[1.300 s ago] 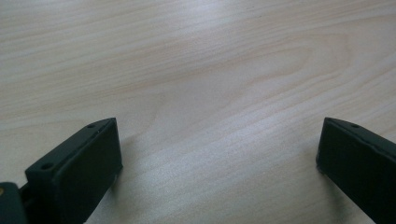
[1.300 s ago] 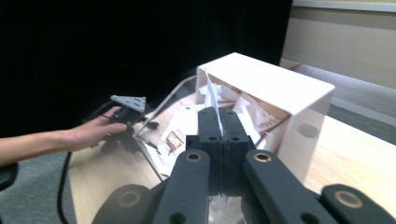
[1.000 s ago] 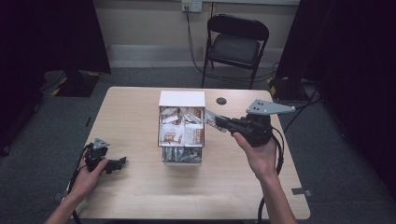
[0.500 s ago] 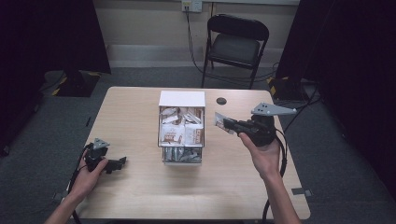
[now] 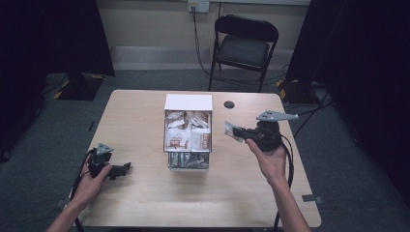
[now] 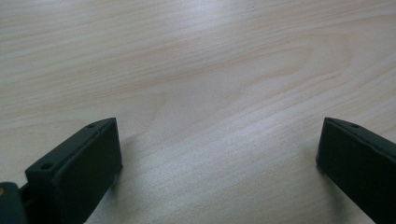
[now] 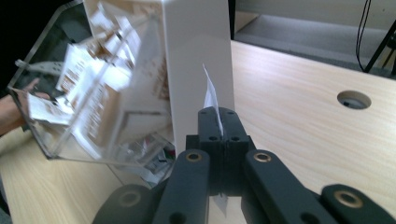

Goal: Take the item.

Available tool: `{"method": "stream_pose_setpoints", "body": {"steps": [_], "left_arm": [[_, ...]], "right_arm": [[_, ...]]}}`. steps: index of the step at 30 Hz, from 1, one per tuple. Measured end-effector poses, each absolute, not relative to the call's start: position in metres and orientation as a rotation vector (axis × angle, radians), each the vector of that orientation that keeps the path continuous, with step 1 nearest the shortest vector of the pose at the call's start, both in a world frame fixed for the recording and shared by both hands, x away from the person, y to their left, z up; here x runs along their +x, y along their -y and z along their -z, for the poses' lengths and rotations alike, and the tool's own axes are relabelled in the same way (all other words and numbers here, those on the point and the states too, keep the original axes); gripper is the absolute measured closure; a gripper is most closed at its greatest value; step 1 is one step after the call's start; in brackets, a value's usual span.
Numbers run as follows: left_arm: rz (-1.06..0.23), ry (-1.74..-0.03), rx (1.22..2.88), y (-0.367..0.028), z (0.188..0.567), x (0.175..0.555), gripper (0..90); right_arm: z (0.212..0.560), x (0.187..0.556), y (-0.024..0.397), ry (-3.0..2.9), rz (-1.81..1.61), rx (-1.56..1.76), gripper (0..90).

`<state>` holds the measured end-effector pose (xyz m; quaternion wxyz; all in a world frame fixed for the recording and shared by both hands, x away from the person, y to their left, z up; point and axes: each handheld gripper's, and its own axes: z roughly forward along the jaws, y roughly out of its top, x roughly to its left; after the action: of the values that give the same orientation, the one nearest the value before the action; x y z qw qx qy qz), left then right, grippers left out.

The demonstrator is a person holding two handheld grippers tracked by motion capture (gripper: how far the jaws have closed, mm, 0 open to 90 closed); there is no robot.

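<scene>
We judge a packet has just been drawn from the clear acrylic dispenser box with white back (image 5: 188,133) — our right gripper (image 5: 235,131), jaws clamped on a thin white sachet (image 7: 210,98), holds it just beside the box, while our left gripper (image 5: 123,168) rests wide open on the pale wooden table (image 5: 135,121) — so next calls for somewhere to set it down.

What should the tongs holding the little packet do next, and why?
Probably carry the packet a bit farther from the clear box and lower it toward bare table: the right tongs are clamped on it, just beside the box, while the left tongs rest open.
</scene>
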<state>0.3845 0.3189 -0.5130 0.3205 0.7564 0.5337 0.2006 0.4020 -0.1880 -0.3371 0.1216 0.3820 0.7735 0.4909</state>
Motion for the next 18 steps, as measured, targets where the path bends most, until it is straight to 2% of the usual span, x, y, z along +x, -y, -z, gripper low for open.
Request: {"method": "stream_pose_setpoints", "body": {"steps": [18], "left_arm": [[-0.527,-1.402,1.989,-0.319,0.513,0.385,0.0]], "right_arm": [[0.392,0.42,0.186,-2.331,-1.32,1.218,89.9]]}}
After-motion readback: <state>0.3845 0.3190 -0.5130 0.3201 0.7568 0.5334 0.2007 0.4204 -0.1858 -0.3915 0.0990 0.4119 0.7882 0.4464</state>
